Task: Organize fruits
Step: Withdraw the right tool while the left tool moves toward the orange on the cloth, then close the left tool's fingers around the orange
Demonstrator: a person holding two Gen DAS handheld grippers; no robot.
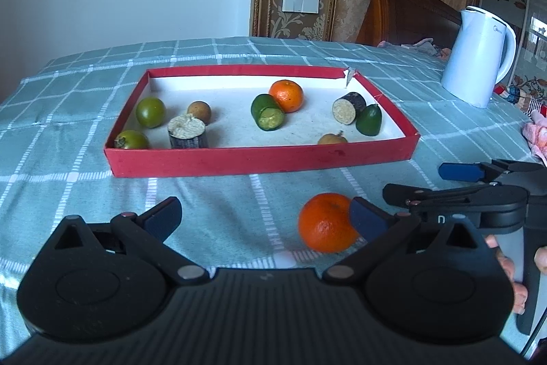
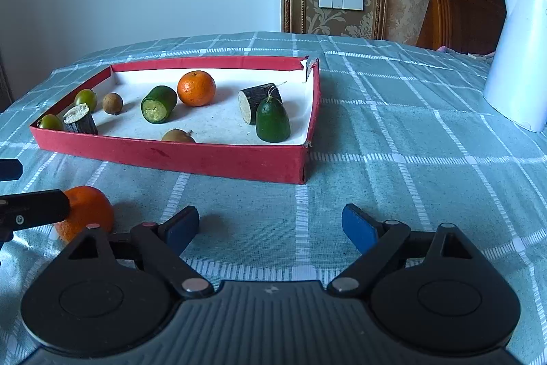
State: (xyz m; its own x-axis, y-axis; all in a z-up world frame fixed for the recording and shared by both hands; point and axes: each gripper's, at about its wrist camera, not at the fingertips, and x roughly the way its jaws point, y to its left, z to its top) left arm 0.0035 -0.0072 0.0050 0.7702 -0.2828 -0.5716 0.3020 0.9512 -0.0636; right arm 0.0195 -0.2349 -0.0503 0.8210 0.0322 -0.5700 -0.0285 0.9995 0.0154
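Observation:
A loose orange [image 1: 326,223] lies on the checked cloth in front of the red tray [image 1: 259,159]. My left gripper [image 1: 263,218] is open, and its right fingertip [image 1: 364,218] touches the orange's right side. The orange also shows in the right wrist view [image 2: 90,211], partly behind the left gripper's finger. My right gripper [image 2: 270,228] is open and empty over bare cloth, right of the orange. The tray [image 2: 171,156] holds another orange [image 2: 196,88], green fruits, brown round fruits and cut cucumber and dark stalk pieces.
A white kettle [image 1: 478,57] stands on the cloth at the far right, and shows in the right wrist view [image 2: 519,60]. A wooden headboard and clothes lie behind it. The wall is behind the table.

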